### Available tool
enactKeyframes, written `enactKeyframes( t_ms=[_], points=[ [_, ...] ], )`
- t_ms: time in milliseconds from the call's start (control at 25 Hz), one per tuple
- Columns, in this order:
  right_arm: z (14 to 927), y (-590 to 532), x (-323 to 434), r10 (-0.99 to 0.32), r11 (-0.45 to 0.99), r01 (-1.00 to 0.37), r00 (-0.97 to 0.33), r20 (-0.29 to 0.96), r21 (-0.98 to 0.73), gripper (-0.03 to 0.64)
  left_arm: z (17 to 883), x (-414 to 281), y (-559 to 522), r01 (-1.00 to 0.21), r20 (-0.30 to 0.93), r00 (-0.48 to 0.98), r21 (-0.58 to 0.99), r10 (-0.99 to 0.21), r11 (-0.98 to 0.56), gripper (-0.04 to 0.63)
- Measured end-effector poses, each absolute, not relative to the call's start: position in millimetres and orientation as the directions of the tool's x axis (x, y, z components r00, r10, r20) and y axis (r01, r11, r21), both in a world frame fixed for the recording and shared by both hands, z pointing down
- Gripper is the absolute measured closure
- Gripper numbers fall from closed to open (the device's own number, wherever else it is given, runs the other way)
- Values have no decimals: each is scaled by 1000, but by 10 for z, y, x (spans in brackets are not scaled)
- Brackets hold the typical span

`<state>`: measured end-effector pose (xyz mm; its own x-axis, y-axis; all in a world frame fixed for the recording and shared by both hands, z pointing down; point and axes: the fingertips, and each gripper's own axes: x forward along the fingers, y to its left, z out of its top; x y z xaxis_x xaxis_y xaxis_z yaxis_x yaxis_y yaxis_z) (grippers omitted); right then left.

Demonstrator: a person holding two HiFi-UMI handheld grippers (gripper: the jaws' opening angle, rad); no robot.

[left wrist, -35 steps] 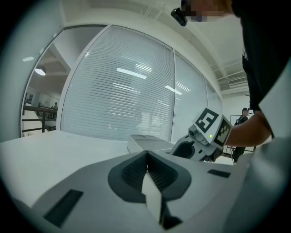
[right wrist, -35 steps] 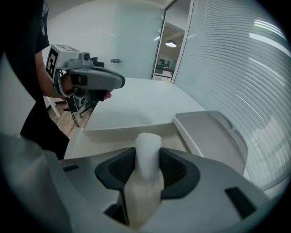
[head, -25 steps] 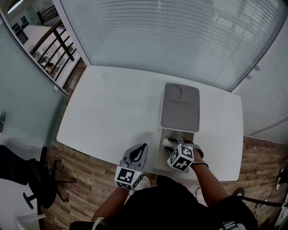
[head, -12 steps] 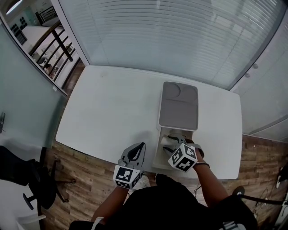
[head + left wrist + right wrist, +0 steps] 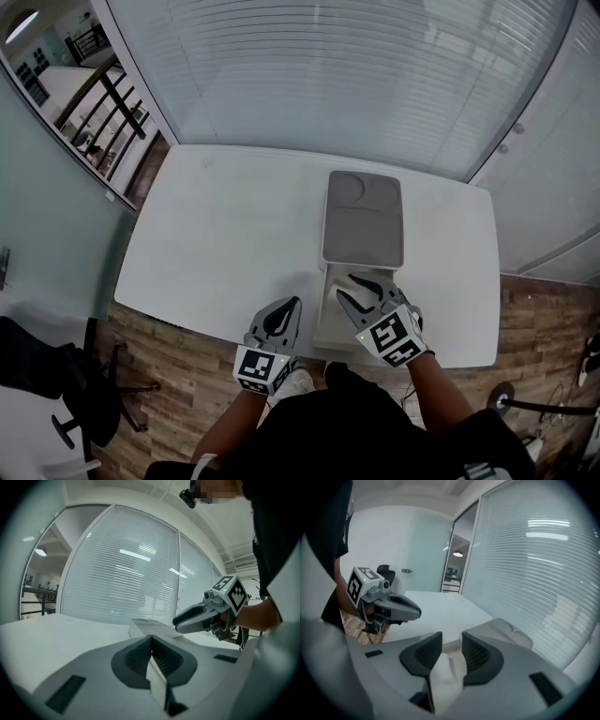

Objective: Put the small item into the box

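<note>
An open white box stands at the table's near edge, its grey-lined lid lying back flat. My right gripper hovers over the box's base, its jaws apart and closing, with no pad pressing on anything. In the right gripper view a small white item lies low between the jaws, inside the box, with the lid beyond. My left gripper is shut and empty over the table edge, left of the box. Each gripper shows in the other's view: the right gripper, the left gripper.
The white table spreads to the left and behind the box. A glass wall with blinds runs along its far side. A black chair stands on the wooden floor at the lower left.
The right gripper has drawn back a little toward me and tilted, so both its dark jaws now show above the box. The left gripper has stayed put.
</note>
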<state>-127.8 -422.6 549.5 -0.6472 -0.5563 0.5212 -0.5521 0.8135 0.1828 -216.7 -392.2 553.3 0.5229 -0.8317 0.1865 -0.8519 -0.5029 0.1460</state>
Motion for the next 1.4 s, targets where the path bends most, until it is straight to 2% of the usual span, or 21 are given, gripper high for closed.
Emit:
enactKeyframes(
  t_ms=[200,280,720,1400],
  points=[
    [5102,-4278,-1230,-666,739,-648,-658,352,186,594,5406,-2206,-3955,-858,164,512,144,-844,-493,583],
    [5014,-4276,-1185,-694,714,-676,-652,306,180,611,5379,-2199,-3964,-856,155,515,137,-843,-498,583],
    [4477,-4170,-1045,-773,630,-750,-630,72,202,614,5225,-2198,-3975,-858,122,512,116,-851,-500,583],
    [4473,-4208,-895,-804,591,-788,-593,48,173,614,5131,-2170,-4048,-866,103,500,95,-860,-491,583]
  ],
)
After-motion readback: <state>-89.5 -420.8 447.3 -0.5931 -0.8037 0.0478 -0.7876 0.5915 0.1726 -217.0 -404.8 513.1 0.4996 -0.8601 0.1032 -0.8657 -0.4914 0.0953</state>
